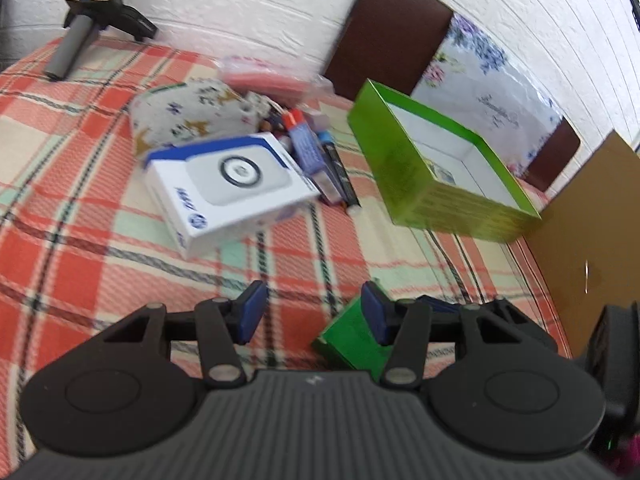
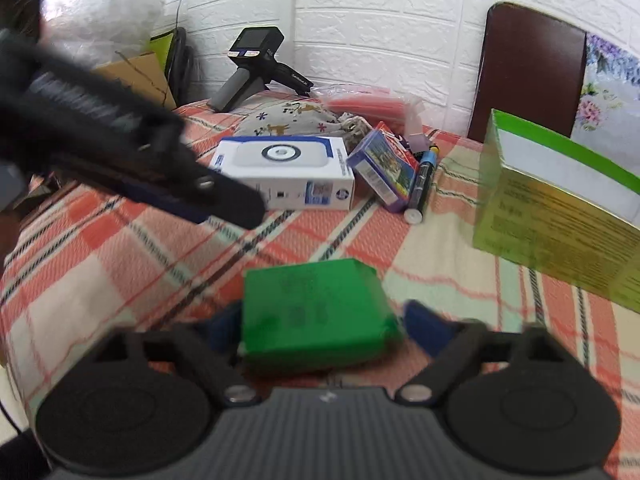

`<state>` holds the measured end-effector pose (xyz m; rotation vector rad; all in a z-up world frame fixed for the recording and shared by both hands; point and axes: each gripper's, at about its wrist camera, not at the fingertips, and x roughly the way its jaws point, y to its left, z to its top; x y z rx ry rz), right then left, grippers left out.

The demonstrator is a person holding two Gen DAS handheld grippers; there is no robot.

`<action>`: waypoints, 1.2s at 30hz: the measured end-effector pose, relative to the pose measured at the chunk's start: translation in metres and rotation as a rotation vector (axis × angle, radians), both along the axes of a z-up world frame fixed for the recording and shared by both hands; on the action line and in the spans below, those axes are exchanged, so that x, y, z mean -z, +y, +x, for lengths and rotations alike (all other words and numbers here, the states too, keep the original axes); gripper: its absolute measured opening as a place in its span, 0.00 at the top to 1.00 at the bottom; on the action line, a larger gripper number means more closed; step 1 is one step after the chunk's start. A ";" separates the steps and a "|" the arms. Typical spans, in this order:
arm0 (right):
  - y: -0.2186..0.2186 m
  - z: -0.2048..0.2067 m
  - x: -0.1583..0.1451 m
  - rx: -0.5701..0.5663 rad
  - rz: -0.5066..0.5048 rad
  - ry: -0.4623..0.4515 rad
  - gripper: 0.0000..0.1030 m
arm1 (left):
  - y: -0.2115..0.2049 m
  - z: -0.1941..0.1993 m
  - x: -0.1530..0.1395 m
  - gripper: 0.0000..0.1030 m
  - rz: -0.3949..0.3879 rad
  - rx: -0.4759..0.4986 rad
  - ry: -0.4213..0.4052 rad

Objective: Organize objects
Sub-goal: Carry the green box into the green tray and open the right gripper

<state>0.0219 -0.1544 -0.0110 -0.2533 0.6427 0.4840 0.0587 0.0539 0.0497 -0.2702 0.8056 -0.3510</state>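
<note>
A flat green packet [image 2: 316,312] lies between the blue pads of my right gripper [image 2: 320,330]; the jaws are wide and I cannot tell if the pads touch it. It also shows in the left wrist view [image 1: 352,340]. My left gripper [image 1: 314,316] is open and empty above the plaid cloth [image 1: 120,240]; it shows as a dark blurred shape in the right wrist view [image 2: 192,192]. An open lime-green box [image 1: 440,168] stands to the right. A white and blue box [image 1: 232,184], a purple card box [image 2: 384,168] and a marker [image 2: 420,188] lie in a pile.
A patterned cloth pouch [image 1: 188,116] and a bag of red items [image 1: 272,76] lie behind the pile. A black handheld device [image 1: 96,12] stands at the far left. A dark chair back [image 1: 392,36] and brown cardboard [image 1: 592,240] are at the right.
</note>
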 end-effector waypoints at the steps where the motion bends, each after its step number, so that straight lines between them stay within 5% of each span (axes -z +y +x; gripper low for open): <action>1: -0.002 -0.005 0.000 -0.008 -0.009 -0.007 0.00 | -0.005 -0.001 0.002 0.47 0.004 0.010 0.011; 8: -0.013 -0.003 0.001 0.005 0.027 0.024 0.02 | -0.020 -0.004 0.016 0.41 0.039 0.018 0.108; 10: -0.014 -0.003 0.002 -0.025 0.052 0.034 0.13 | -0.024 -0.006 0.021 0.42 0.026 0.015 0.136; 11: -0.013 -0.007 0.001 -0.046 0.059 0.027 0.33 | -0.029 -0.006 0.021 0.42 0.045 0.014 0.128; 12: -0.011 -0.009 0.000 -0.057 0.056 0.016 0.38 | -0.035 -0.006 0.019 0.54 0.049 0.029 0.121; 16: -0.023 -0.008 -0.003 0.011 0.101 0.001 0.39 | -0.055 0.004 0.008 0.57 0.052 0.057 0.116; 26: -0.109 0.038 -0.049 0.261 0.144 -0.223 0.39 | -0.166 0.057 -0.050 0.58 0.105 0.241 -0.097; 36: -0.194 0.118 -0.047 0.467 0.141 -0.253 0.37 | -0.270 0.126 -0.049 0.58 0.152 0.322 -0.169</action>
